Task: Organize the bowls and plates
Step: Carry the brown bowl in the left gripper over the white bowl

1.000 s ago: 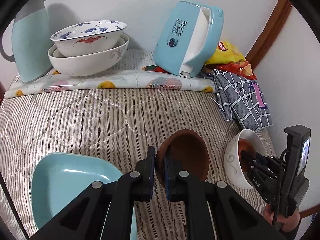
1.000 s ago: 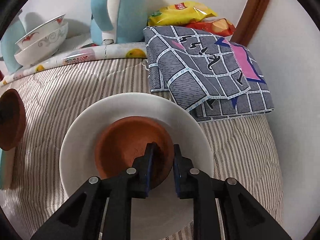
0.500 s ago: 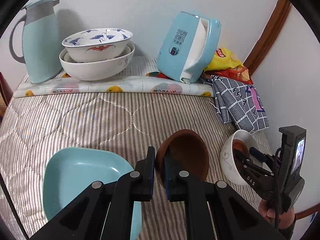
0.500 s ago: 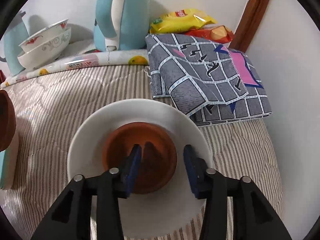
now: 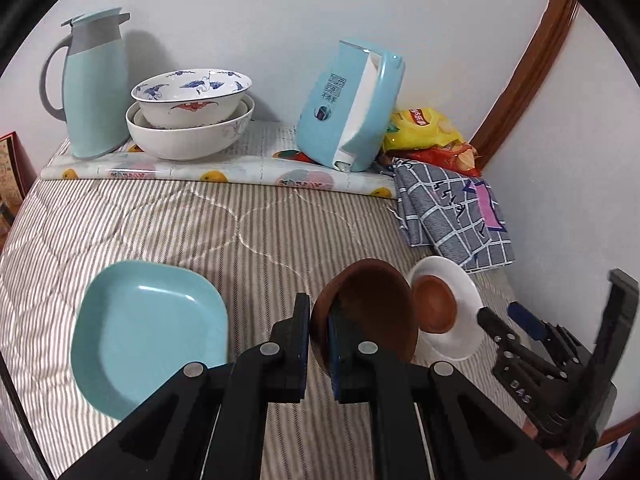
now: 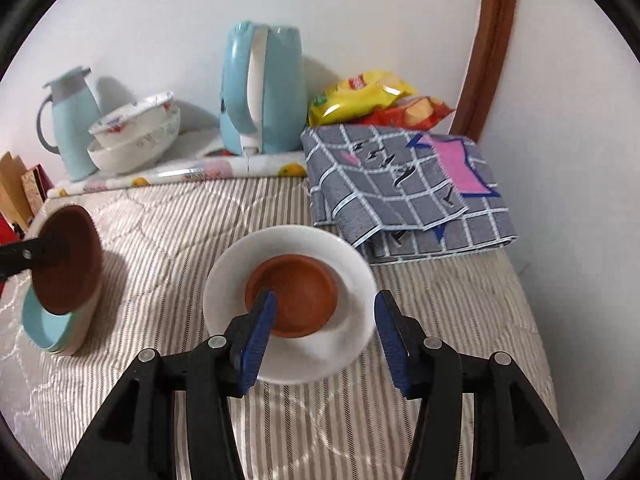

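— Brown wood is what the left gripper pinches: its jaws press on the rim of a dark brown bowl, tilted on edge above the striped quilt. And the right one?

— The right gripper is spread wide, holding nothing, just in front of a white plate with a small terracotta bowl resting in it.

— Further out?

— A teal plate lies left of the held bowl; two stacked white bowls sit near the wall beside a teal jug.
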Action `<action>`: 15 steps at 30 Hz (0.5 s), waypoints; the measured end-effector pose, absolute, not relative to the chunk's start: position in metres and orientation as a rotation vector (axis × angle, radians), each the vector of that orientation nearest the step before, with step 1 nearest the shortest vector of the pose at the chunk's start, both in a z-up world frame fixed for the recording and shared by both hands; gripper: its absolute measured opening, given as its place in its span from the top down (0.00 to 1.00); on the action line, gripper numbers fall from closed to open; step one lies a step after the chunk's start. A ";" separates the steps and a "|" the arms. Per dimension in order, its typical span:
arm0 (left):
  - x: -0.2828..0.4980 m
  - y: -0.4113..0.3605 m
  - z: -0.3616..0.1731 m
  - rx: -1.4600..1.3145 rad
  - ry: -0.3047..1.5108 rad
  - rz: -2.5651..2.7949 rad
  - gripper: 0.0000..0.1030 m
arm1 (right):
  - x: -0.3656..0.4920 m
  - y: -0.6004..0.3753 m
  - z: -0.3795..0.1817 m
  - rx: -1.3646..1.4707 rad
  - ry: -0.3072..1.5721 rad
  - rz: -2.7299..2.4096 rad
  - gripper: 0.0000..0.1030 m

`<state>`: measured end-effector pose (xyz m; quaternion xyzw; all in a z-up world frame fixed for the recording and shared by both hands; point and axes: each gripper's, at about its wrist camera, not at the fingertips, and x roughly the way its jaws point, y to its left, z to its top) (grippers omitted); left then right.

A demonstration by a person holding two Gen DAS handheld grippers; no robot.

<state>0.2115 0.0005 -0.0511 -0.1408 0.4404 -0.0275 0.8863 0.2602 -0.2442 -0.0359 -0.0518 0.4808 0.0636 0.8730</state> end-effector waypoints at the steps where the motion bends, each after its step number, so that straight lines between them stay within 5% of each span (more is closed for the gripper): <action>1: 0.210 -0.003 -0.050 -0.296 0.914 -0.055 0.92 | 0.258 -0.249 -0.030 -0.101 0.992 0.135 0.50; 15: 0.193 -0.047 -0.032 -0.259 0.895 -0.072 0.92 | 0.215 -0.311 0.016 -0.001 0.898 0.091 0.44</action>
